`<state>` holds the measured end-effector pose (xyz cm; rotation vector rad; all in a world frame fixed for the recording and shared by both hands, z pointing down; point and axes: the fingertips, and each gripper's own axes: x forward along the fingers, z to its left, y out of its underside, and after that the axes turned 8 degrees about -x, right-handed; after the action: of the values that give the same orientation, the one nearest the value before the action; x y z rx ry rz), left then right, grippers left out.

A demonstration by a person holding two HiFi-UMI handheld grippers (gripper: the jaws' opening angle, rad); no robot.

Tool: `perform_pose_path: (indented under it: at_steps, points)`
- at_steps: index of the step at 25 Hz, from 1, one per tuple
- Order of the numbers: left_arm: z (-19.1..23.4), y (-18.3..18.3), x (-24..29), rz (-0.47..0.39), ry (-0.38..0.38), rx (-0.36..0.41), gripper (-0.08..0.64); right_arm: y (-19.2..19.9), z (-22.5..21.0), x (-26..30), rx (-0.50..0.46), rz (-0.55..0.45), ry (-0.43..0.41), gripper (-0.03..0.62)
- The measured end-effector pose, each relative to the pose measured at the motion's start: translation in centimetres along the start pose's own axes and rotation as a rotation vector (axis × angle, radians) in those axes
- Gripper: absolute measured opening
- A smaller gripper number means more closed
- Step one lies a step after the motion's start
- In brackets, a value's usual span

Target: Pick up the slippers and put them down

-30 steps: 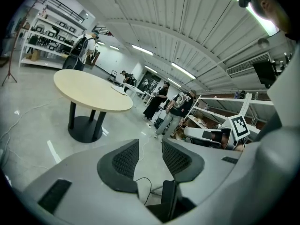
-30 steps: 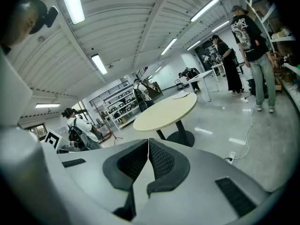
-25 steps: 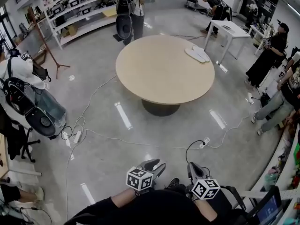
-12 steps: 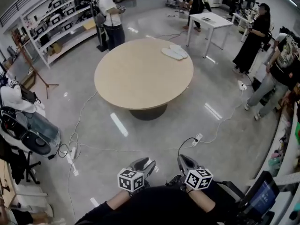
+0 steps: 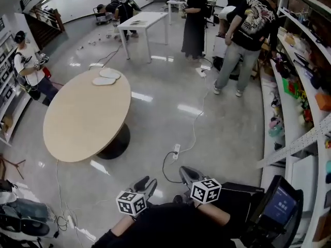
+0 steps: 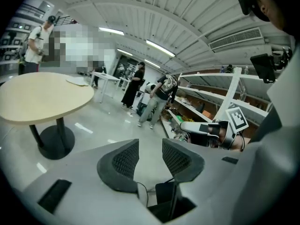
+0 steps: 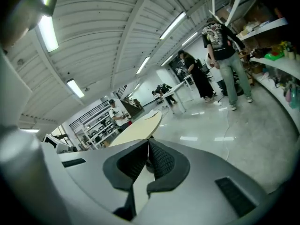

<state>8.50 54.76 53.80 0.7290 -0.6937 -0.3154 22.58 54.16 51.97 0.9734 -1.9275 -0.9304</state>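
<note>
I'm holding two grippers at the bottom of the head view. The left gripper (image 5: 146,182) has its jaws released. In the left gripper view there's a clear gap between its two dark ribbed pads (image 6: 125,158), with only floor behind it. The right gripper (image 5: 187,173) has its jaws clenched pad to pad, grasping nothing. Each gripper carries one white cube with black square markers (image 5: 206,190).

The two pale flat slippers (image 5: 105,77) lie just beside each other at the far edge of the one round beige counter (image 5: 83,120), in the upper left of the frame and well apart from both grippers.

I count four people: one at the left edge, one bent over at the top, and two standing at the upper right. One white rectangular table (image 5: 142,19) stands at the top, and one white power strip (image 5: 176,150) lies on the grey floor. The print on a dark T-shirt (image 5: 253,14) is too small to read.
</note>
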Motion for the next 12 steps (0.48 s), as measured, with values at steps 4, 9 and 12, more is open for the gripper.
perform_pose_path:
  at_steps: [4, 9, 12]
  points:
    - [-3.7, -0.8, 5.7, 0.070, 0.088, 0.071, 0.170, -1.7, -6.2, -3.2, 0.056, -0.077, 0.123, 0.017]
    - [-7.3, -1.2, 10.8, 0.167, 0.187, 0.126, 0.170, -2.7, -11.0, -6.1, 0.123, -0.121, 0.241, 0.017]
    - [-6.7, -2.0, 13.3, 0.208, 0.240, 0.142, 0.170, -2.9, -12.8, -5.7, 0.145, -0.146, 0.312, 0.017]
